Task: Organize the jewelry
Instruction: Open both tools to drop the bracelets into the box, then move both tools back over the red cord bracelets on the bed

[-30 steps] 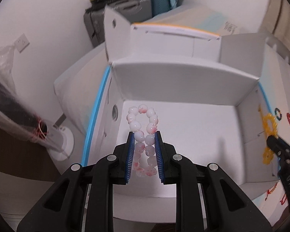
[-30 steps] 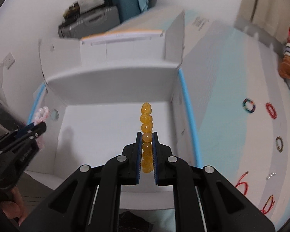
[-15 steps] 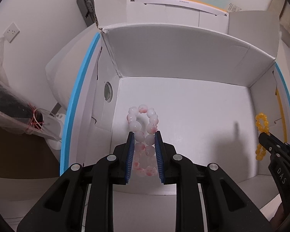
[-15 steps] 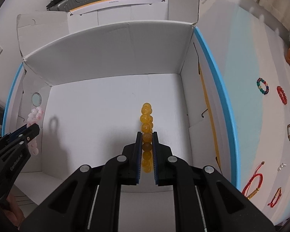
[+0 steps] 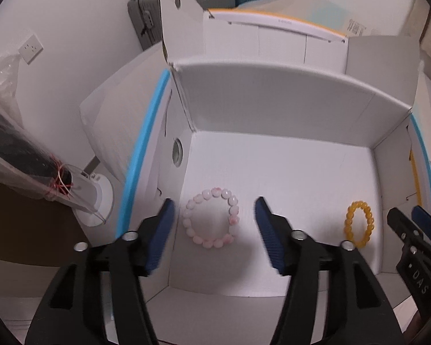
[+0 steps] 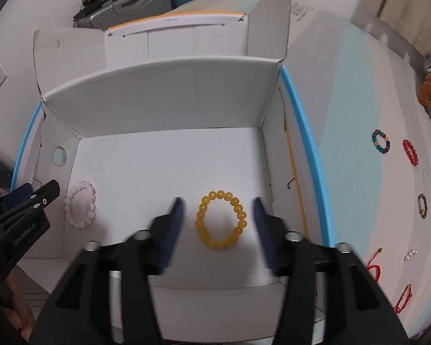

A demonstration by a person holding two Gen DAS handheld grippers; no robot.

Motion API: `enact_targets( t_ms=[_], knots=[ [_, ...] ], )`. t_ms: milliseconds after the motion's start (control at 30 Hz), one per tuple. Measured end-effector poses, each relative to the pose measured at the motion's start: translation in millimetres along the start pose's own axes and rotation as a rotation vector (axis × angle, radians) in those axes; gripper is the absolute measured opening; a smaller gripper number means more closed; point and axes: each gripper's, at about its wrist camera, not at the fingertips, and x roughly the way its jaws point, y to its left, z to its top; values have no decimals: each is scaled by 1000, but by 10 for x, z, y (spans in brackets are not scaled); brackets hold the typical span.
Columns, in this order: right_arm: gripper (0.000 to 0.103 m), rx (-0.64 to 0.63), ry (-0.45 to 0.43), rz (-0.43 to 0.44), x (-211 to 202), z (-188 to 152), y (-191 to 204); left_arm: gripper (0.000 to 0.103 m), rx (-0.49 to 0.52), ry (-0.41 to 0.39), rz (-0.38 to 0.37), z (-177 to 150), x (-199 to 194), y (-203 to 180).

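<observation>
A pale pink bead bracelet (image 5: pixel 212 220) lies flat on the floor of an open white cardboard box (image 5: pixel 273 106), between the spread fingers of my left gripper (image 5: pixel 214 211), which is open and empty. A yellow bead bracelet (image 6: pixel 221 222) lies flat on the box floor (image 6: pixel 163 166) between the fingers of my right gripper (image 6: pixel 217 211), also open and empty. Each view shows the other bracelet: the yellow one in the left wrist view (image 5: pixel 359 223), the pink one in the right wrist view (image 6: pixel 81 207).
Several more bracelets lie on the pale blue bed cover right of the box: a multicolour one (image 6: pixel 381 141), a red one (image 6: pixel 411 151), a dark one (image 6: pixel 422 205), red cord ones (image 6: pixel 374 265). Suitcases (image 6: pixel 129 5) stand behind the box. A bagged dark object (image 5: pixel 17 155) stands at left.
Both grippers opened and let go. The pink and yellow bracelets dropped from the jaws and now lie flat on the box floor.
</observation>
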Motion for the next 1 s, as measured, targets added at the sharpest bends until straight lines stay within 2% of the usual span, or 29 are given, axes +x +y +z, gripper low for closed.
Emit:
enact_targets(
  t_ms=[33, 100, 167, 367, 533, 700, 1000],
  knots=[
    [58, -1, -9, 1, -27, -3, -6, 70, 1, -12, 7, 9, -31, -6],
    [71, -8, -29, -7, -98, -15, -18, 80, 4, -36, 18, 30, -98, -27],
    [77, -6, -58, -9, -167, -3, -38, 86, 14, -57, 24, 49, -166, -65],
    [92, 2, -114, -11, -342, 19, -155, 95, 24, -128, 20, 81, -363, -165],
    [94, 25, -145, -19, -459, 21, -327, 97, -2, -192, -29, 109, -563, -219],
    [94, 60, -160, -19, -554, -27, -546, 97, 15, -231, -30, 108, -708, -370],
    [95, 113, -204, -51, -812, -159, -1006, 97, 66, -292, -136, 45, -986, -863]
  ],
)
